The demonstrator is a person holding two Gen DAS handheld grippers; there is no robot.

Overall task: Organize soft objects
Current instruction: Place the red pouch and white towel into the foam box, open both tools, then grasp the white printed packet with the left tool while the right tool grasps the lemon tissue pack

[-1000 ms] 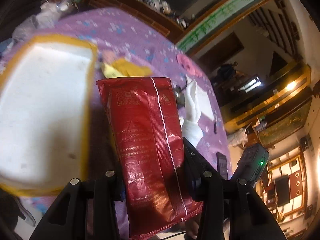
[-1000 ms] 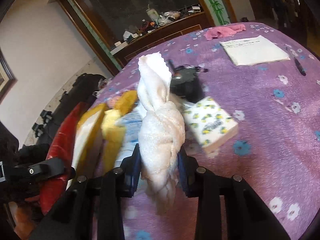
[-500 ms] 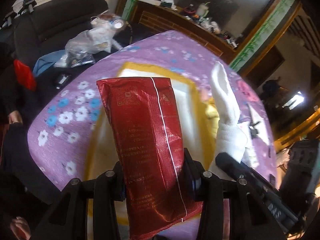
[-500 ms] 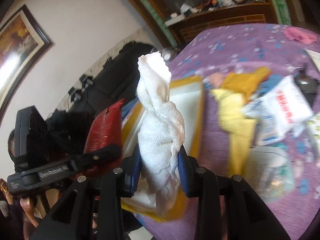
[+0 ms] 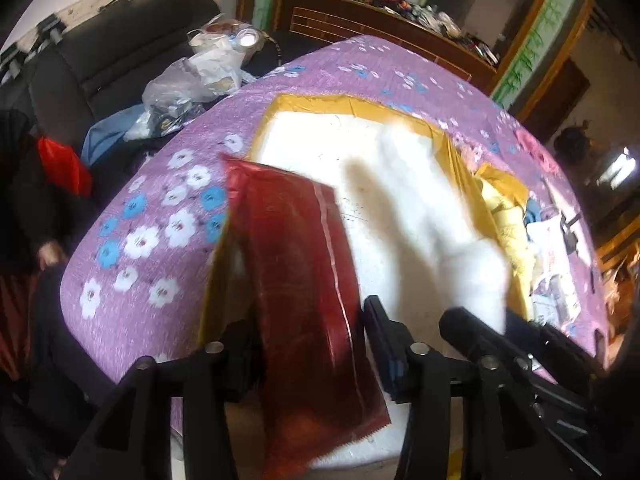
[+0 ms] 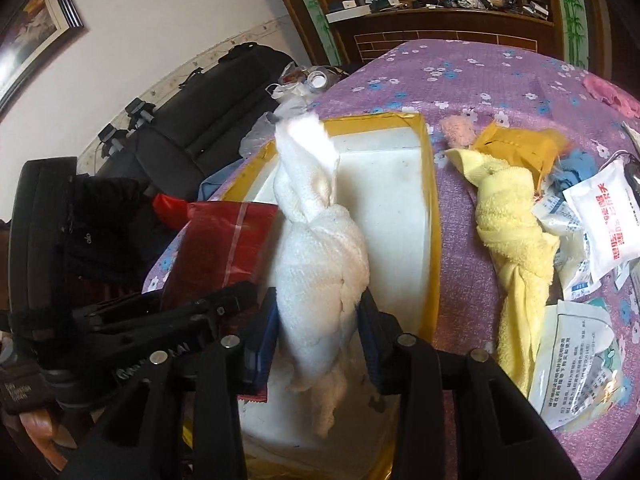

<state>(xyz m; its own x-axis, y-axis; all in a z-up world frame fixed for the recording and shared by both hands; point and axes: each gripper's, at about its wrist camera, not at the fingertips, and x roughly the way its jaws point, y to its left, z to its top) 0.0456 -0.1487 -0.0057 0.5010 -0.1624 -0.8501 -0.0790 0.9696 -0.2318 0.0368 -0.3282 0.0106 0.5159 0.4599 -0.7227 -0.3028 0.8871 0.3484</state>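
Observation:
A white box with yellow taped edges (image 5: 352, 106) (image 6: 428, 184) lies open on the purple flowered tablecloth. My left gripper (image 5: 308, 344) has its jaws spread, and the red foil packet (image 5: 304, 280) leans tilted between them over the box's near left corner; it also shows in the right wrist view (image 6: 224, 248). My right gripper (image 6: 318, 320) is shut on a knotted white towel (image 6: 320, 248) and holds it over the box; the towel appears blurred in the left wrist view (image 5: 440, 216).
A knotted yellow towel (image 6: 508, 232), yellow cloth (image 6: 516, 140), pink cloth (image 6: 458, 130) and white sachets (image 6: 600, 224) lie right of the box. A black sofa (image 5: 120, 48) with plastic bags (image 5: 188, 84) stands beyond the table's left edge.
Both grippers have come over the box. The left jaws have spread and the red packet has tipped leftward, blurred. The white towel stays gripped and is now above the box.

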